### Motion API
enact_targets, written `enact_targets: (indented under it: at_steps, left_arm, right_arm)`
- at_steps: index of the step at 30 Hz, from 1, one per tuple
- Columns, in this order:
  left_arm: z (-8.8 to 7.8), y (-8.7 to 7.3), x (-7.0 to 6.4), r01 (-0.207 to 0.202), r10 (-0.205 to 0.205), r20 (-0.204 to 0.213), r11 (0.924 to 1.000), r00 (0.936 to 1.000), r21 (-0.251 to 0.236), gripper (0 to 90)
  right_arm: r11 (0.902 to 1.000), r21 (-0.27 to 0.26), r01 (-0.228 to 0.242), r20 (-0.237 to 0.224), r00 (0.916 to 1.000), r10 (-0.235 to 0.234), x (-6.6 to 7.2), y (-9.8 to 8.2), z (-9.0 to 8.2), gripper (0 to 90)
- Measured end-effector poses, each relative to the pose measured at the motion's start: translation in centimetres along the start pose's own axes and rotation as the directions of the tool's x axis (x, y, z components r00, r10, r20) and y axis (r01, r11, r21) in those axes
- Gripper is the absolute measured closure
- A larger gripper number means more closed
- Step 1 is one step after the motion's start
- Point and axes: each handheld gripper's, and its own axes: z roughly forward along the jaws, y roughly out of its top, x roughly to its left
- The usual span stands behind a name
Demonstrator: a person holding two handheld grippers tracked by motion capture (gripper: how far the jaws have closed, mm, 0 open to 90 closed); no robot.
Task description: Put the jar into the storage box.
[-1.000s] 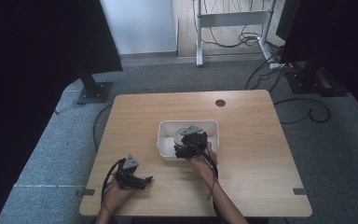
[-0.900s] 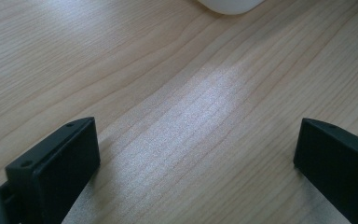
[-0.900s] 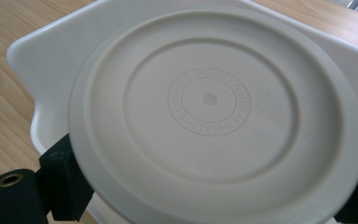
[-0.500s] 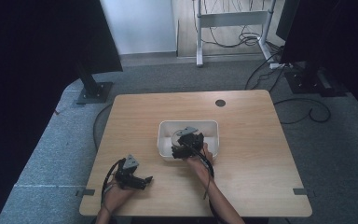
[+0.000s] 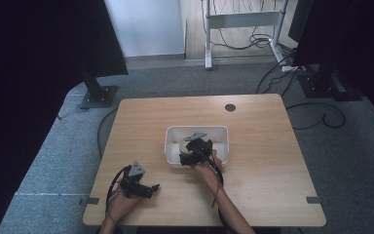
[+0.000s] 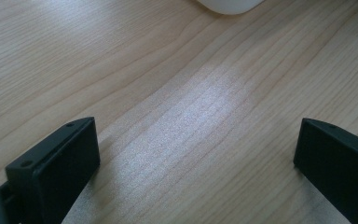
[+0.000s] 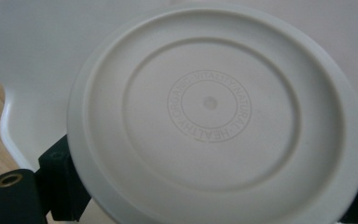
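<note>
On the wooden table (image 5: 253, 126), our right gripper (image 5: 191, 152), clamped on a round cream plastic lid (image 7: 214, 116), has moved further over the white rectangular bin (image 5: 221, 134), nearly ready to drop, while our left gripper (image 5: 143, 187) rests with jaws apart.

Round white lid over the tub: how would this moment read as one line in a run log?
right tongs: shut on round white lid | lid: over white tub | left tongs: open, empty, over table

Item count — one white bin (image 5: 221, 134), one round white lid (image 7: 214, 116), two grippers, one wooden tabletop (image 5: 146, 117) — nothing further countable.
</note>
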Motion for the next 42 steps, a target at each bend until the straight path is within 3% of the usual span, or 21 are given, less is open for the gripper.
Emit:
enact_targets:
  at_steps: [9,22,42]
  left_arm:
    - [0.0,0.0,0.0,0.0,0.0,0.0,1.0,1.0,0.0,0.0]
    - [0.0,0.0,0.0,0.0,0.0,0.0,1.0,1.0,0.0,0.0]
    - [0.0,0.0,0.0,0.0,0.0,0.0,1.0,1.0,0.0,0.0]
  right_arm:
    - [0.9998,-0.012,0.016,-0.007,0.9999,-0.016,0.0,0.0,-0.2,1.5]
    - [0.9972,-0.032,0.067,-0.024,0.9974,-0.068,0.0,0.1,-1.4,1.5]
    - [0.9943,-0.07,0.08,-0.025,0.9963,-0.082,-0.2,-0.2,-3.4,2.7]
